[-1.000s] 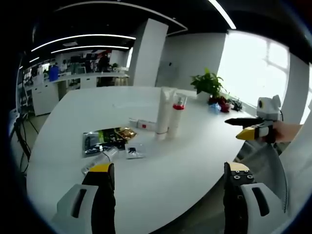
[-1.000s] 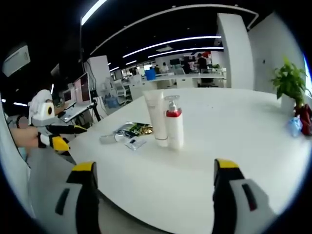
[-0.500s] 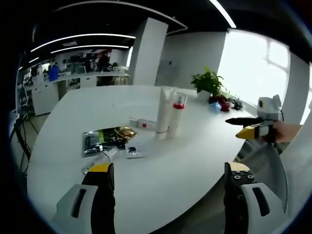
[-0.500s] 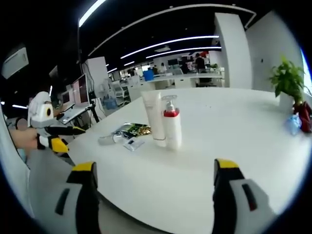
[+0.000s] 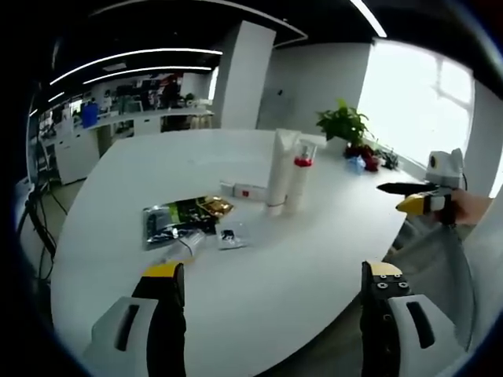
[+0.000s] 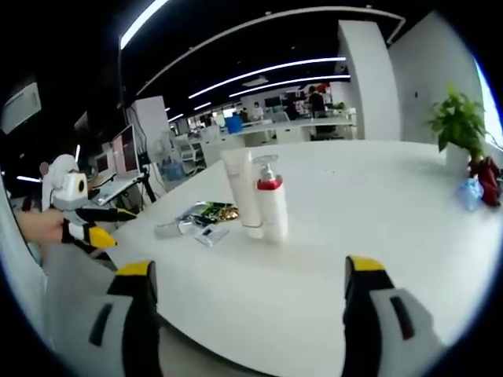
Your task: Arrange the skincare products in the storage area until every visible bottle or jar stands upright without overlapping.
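Glossy round white table (image 5: 314,259) w/ upright tube (image 5: 279,181), pump bottle (image 5: 298,182).

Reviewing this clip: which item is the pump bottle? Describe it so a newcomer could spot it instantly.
On the big white table, two tall containers stand upright side by side near the middle. The pump bottle is white with a red collar and clear pump head; its neighbour, the plain white tube, has neither.

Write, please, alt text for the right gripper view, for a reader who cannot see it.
A white tube and a red-collared pump bottle stand upright, side by side, on a white table. The right gripper hangs open before the table's edge, holding nothing; flat sachets lie left of the bottles, and the left gripper enters from the left.
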`<state>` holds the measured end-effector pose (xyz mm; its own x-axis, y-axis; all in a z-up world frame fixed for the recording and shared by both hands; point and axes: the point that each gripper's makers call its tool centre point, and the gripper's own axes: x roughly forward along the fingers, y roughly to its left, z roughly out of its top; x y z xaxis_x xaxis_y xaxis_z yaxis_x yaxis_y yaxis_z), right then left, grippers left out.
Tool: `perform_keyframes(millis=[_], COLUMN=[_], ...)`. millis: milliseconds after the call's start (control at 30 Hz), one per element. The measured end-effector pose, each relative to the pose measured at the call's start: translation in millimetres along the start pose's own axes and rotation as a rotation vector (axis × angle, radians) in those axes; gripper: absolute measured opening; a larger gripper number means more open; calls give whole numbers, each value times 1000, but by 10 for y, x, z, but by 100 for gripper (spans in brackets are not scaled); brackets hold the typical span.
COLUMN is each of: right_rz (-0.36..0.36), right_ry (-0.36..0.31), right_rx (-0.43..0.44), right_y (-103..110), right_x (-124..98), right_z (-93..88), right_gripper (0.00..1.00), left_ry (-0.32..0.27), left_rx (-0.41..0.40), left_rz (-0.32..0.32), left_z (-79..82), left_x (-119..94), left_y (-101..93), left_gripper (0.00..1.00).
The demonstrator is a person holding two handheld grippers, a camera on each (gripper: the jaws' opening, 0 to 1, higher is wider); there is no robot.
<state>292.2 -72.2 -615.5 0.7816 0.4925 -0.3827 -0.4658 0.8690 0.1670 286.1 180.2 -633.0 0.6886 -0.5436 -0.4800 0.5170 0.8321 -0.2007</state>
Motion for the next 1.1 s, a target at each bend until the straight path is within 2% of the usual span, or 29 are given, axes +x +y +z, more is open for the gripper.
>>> perform_keyframes(millis=[167,433,733,1100], right_rz=[0,-1,-6,-11], right_ry=[2,9,17,36], right_rx=[7,18,29,30], right_y=[-10,-24,-39,-48], right_x=[6,12,21,39], right_z=[-8,-22,-39,-72], right_gripper=[100,99,99,99], left_ry=[29,79,190,288], left_rx=[16,27,47,86], left_rz=[25,44,65,80], left_z=[-2,-33,-185,-269], left_x=[23,100,235,349], left_y=[211,443,715,1011], left_gripper=[91,90,89,86])
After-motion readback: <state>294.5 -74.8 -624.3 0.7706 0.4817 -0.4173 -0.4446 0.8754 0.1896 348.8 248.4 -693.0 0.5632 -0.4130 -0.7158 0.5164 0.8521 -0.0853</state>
